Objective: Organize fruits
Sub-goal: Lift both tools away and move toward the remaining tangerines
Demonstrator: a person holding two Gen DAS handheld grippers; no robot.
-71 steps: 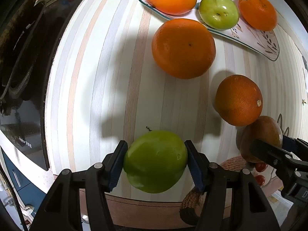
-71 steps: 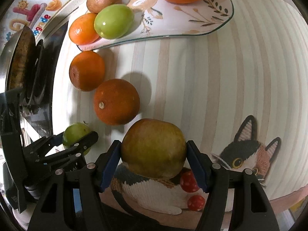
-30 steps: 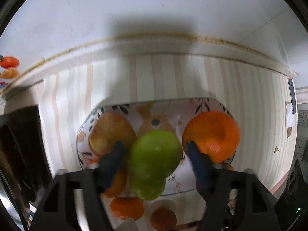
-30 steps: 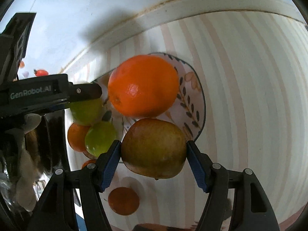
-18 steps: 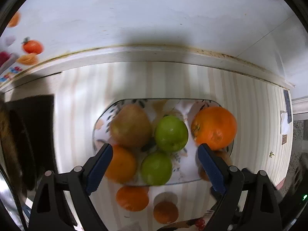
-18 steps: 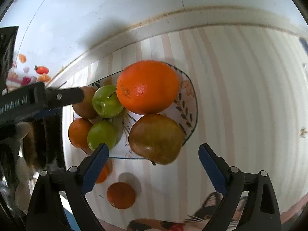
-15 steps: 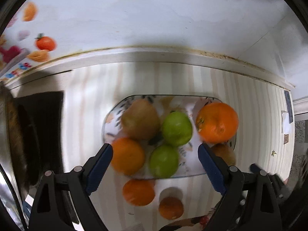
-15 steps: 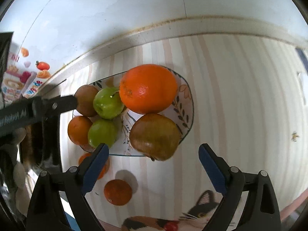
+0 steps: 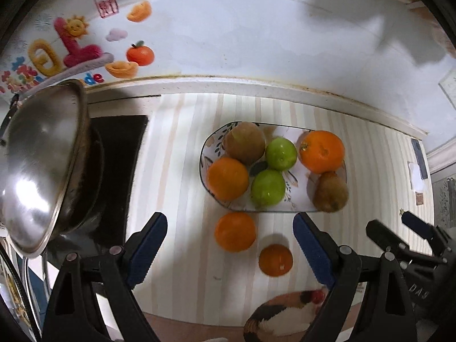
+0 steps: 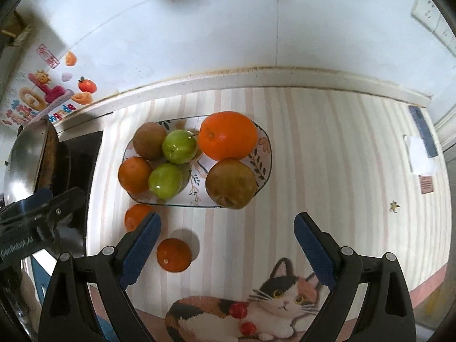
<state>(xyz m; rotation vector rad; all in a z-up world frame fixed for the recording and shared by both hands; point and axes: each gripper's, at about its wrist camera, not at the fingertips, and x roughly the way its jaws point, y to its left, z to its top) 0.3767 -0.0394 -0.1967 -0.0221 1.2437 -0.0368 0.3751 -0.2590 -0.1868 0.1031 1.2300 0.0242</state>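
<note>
The left hand-held gripper (image 9: 228, 252) is held above the near part of the striped worktop (image 9: 176, 188) with its jaws spread wide and nothing between them. The right hand-held gripper (image 10: 226, 252) is likewise spread wide and empty.

Six fruits are carried on the patterned plate (image 10: 263, 154) at the far centre: a large orange (image 10: 227, 135), a brown pear (image 10: 230, 183), two green apples (image 10: 179, 146) (image 10: 165, 180), a brown fruit (image 10: 149, 140) and a smaller orange (image 10: 134, 174).

Two oranges remain on the worktop just near of the plate: one (image 9: 235, 231) close to the rim, the other (image 9: 275, 260) nearer and to the right.

A steel wok (image 9: 40, 165) is seen at the left.
</note>
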